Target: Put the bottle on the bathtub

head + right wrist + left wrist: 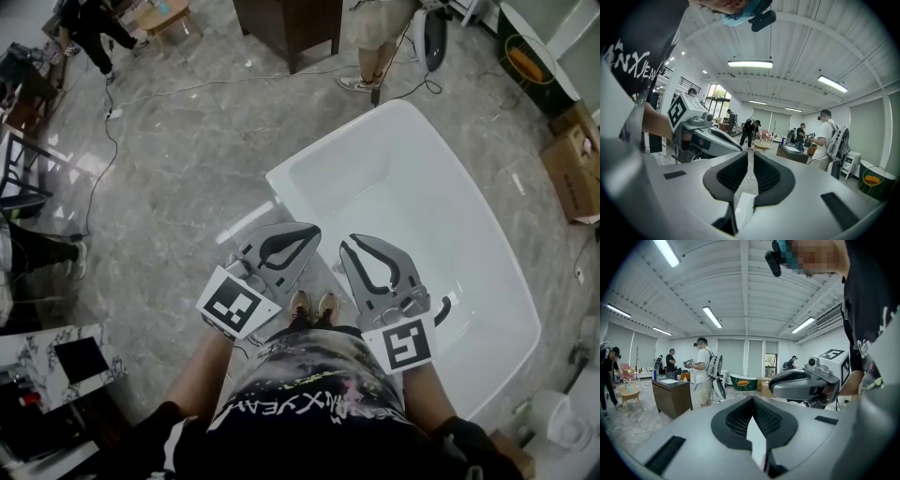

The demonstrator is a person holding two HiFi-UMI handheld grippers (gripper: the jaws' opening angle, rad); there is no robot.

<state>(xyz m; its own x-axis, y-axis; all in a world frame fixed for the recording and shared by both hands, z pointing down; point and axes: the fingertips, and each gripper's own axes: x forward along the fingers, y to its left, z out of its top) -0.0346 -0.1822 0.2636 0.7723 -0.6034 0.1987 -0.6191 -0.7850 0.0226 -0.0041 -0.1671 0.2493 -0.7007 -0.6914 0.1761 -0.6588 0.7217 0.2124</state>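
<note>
Left gripper (751, 397), jaws together, and right gripper (750, 152), jaws barely apart, hover level above the bathtub (422, 187)'s near corner.

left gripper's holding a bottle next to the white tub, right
No: the left gripper holds nothing; the left gripper view shows its jaws together with nothing between them. It is next to the white tub.
</note>
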